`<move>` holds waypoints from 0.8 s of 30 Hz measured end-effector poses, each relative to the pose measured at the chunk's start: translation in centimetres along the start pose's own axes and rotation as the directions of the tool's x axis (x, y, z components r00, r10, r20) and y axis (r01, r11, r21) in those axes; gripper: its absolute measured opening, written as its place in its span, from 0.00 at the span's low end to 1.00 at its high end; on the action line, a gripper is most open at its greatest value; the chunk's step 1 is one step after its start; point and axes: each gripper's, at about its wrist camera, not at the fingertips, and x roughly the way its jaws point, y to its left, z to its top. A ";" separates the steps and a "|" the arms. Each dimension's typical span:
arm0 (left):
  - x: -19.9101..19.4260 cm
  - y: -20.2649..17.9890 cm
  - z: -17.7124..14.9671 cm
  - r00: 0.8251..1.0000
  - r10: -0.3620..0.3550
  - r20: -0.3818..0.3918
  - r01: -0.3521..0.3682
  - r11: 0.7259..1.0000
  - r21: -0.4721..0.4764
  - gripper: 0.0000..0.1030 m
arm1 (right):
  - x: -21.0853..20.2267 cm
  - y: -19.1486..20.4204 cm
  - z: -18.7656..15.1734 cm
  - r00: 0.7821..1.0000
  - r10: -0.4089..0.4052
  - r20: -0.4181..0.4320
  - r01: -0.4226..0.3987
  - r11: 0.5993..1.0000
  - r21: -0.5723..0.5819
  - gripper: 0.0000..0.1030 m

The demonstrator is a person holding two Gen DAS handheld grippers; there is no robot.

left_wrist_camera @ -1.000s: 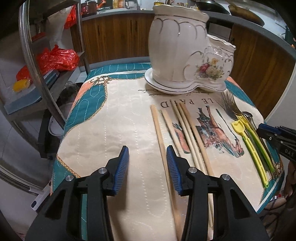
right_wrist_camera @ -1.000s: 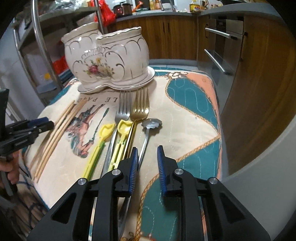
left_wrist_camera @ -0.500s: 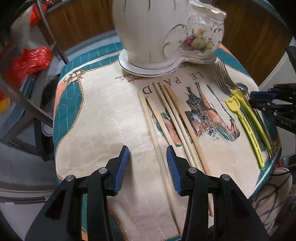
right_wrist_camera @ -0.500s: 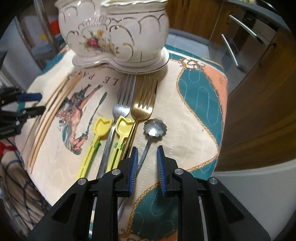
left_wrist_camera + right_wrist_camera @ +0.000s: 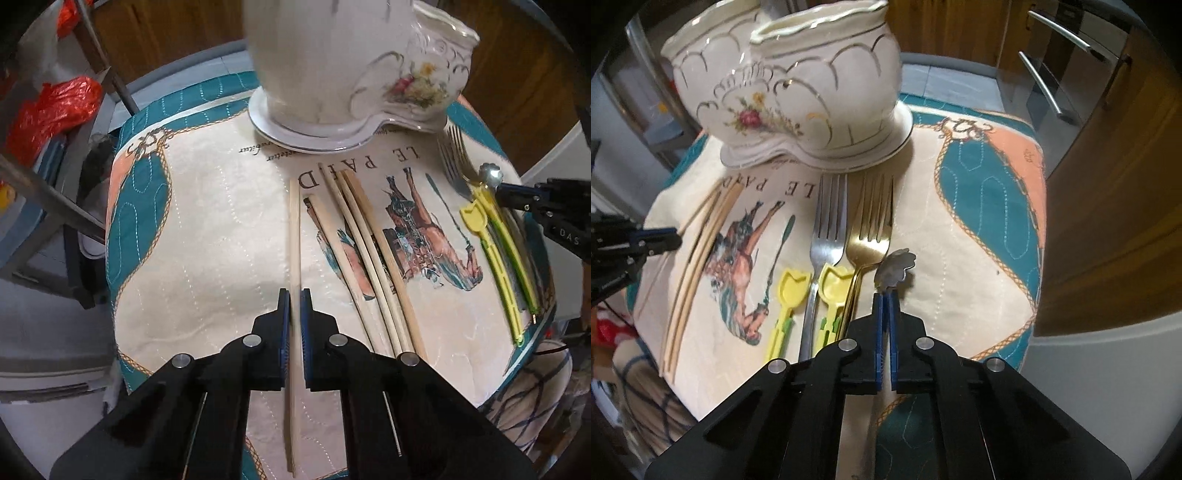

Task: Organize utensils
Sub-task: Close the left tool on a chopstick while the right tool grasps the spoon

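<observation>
Several wooden chopsticks (image 5: 362, 251) lie on the printed quilted cloth (image 5: 207, 229). One chopstick (image 5: 294, 229) lies apart at their left. My left gripper (image 5: 294, 295) is closing its jaws, and its pads press on that chopstick. In the right wrist view my right gripper (image 5: 886, 295) is closing its jaws on the neck of a small flower-bowled spoon (image 5: 895, 267). To the spoon's left lie a gold fork (image 5: 871, 229), a silver fork (image 5: 827, 229) and two yellow plastic picks (image 5: 793, 284). The white floral ceramic holder (image 5: 798, 85) stands behind them.
A metal rack with red plastic bags (image 5: 55, 110) stands off the table's left. Wooden cabinets (image 5: 1108, 184) and steel oven handles (image 5: 1052, 33) are on the right. The cloth drops away at the table's near edge (image 5: 517, 369).
Both grippers moved forward over the table and tipped down. The left jaws went from wide apart to shut on a chopstick; the right jaws shut on the small spoon.
</observation>
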 end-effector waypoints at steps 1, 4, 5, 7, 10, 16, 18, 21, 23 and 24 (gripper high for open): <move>-0.1 0.3 -0.2 1.000 -0.013 0.016 0.013 1.000 -0.014 0.05 | -0.2 -0.2 -0.1 1.000 0.011 0.016 -0.011 1.000 0.009 0.04; -0.7 1.0 -0.8 0.997 -0.041 0.068 0.045 0.998 -0.050 0.05 | -1.4 -0.9 -0.5 0.996 0.042 0.076 -0.045 0.998 0.031 0.04; -1.0 1.1 -1.0 0.995 -0.050 0.085 0.055 0.997 -0.060 0.05 | -2.0 -1.1 -0.6 0.993 0.055 0.105 -0.058 0.998 0.034 0.04; -2.0 1.7 -1.4 0.986 -0.080 0.144 0.094 0.991 -0.091 0.05 | -2.9 -1.1 -0.9 0.987 0.069 0.146 -0.074 0.997 0.028 0.03; -4.1 2.3 -2.0 0.959 -0.108 0.261 0.142 0.983 -0.114 0.05 | -4.7 -1.1 -1.2 0.970 0.065 0.233 -0.069 0.998 0.011 0.03; -8.7 2.7 -2.8 0.842 -0.113 0.527 0.213 0.968 -0.133 0.05 | -8.1 -0.9 -1.9 0.892 0.010 0.451 -0.014 1.000 0.006 0.02; -9.9 2.4 -3.0 0.784 -0.118 0.609 0.245 0.961 -0.130 0.05 | -8.9 -0.7 -1.7 0.852 0.005 0.523 -0.013 1.000 0.012 0.03; -10.9 1.8 -2.2 0.699 -0.124 0.704 0.288 0.950 -0.119 0.05 | -9.7 -0.6 -0.9 0.798 0.007 0.602 -0.026 0.999 0.023 0.02; -11.2 1.2 -1.4 0.661 -0.118 0.741 0.290 0.951 -0.108 0.05 | -10.1 -0.5 -0.1 0.765 0.018 0.644 -0.041 0.999 0.020 0.02; -11.5 0.9 -1.3 0.644 -0.113 0.757 0.289 0.951 -0.104 0.05 | -10.4 -0.3 0.1 0.752 0.020 0.659 -0.042 0.999 0.018 0.02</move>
